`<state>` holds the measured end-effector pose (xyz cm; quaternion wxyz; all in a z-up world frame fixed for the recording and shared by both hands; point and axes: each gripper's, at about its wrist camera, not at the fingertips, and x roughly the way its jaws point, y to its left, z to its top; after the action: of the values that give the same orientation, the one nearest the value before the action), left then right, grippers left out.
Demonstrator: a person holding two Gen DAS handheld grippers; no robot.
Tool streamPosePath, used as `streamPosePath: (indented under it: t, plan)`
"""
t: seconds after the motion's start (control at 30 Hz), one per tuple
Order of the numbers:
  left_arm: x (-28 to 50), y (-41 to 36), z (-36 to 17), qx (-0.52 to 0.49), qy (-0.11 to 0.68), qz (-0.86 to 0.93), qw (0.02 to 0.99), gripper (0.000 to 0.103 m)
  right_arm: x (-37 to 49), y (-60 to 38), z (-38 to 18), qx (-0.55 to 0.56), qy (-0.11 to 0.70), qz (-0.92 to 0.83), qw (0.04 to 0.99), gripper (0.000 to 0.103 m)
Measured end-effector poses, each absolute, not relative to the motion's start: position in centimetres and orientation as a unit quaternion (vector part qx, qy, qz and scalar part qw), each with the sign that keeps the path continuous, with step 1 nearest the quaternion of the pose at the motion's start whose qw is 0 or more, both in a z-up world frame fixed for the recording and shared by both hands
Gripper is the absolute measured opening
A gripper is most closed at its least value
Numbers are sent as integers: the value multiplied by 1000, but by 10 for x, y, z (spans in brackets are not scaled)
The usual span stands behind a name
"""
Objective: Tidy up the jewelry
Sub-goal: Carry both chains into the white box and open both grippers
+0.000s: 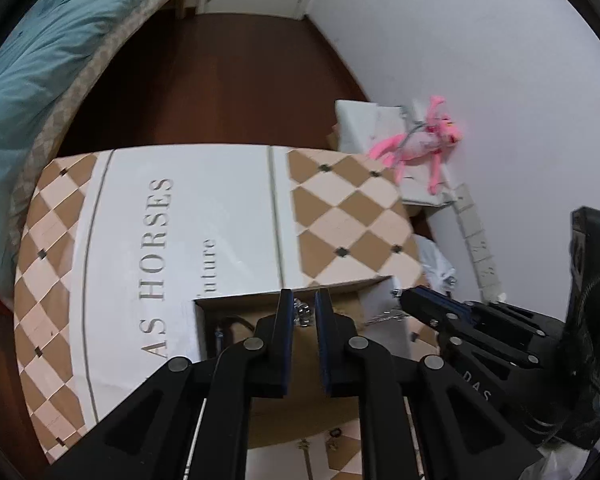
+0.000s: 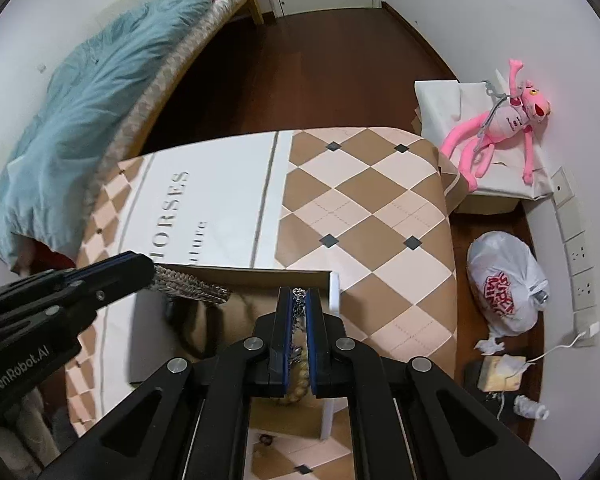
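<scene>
An open cardboard box (image 2: 332,288) sits on the patterned table near me. My right gripper (image 2: 299,293) is shut on a thin silver chain (image 2: 299,304) over the box. A beaded bracelet (image 2: 298,380) lies beneath it in the box. My left gripper (image 1: 304,300) is shut on a wide silver mesh bracelet (image 1: 302,312) above the box's left side. In the right wrist view the left gripper (image 2: 152,270) shows with the mesh bracelet (image 2: 192,286) stretching from its tips. The right gripper also shows in the left wrist view (image 1: 404,298), with the chain (image 1: 388,314) hanging from its tips.
The table cloth (image 2: 360,208) has brown and pink diamonds and a white panel with lettering. A bed with a teal quilt (image 2: 80,120) stands at left. A pink plush toy (image 2: 500,128) lies on a white box at right. A plastic bag (image 2: 504,284) lies on the floor.
</scene>
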<state>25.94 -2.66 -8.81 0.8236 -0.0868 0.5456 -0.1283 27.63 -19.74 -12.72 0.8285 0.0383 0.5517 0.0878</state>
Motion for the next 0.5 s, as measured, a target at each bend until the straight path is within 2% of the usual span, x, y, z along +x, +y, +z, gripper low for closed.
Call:
streamPosePath:
  t: [0.13, 0.2, 0.27, 0.3, 0.33, 0.43, 0.5]
  plan:
    - [264, -23, -94, -81, 557, -102, 820, 10, 283, -193, -138, 15, 567, 83, 819, 7]
    - [264, -22, -95, -72, 555, -92, 823, 15, 283, -192, -141, 10, 573, 80, 815, 7]
    - [261, -19, -96, -58, 550, -77, 830, 35, 281, -191, -142, 1, 578, 76, 812, 8]
    - [260, -17, -96, -53, 547, -68, 832, 55, 280, -191, -143, -3, 580, 74, 811, 8]
    - [257, -13, -96, -55, 543, -64, 836, 67, 278, -191, -143, -7, 581, 71, 811, 8]
    - [250, -4, -98, -52, 537, -43, 841, 68, 270, -194, -142, -9, 585, 67, 809, 11]
    - [245, 2, -101, -54, 538, -35, 841, 72, 264, -197, -141, -14, 583, 61, 810, 28]
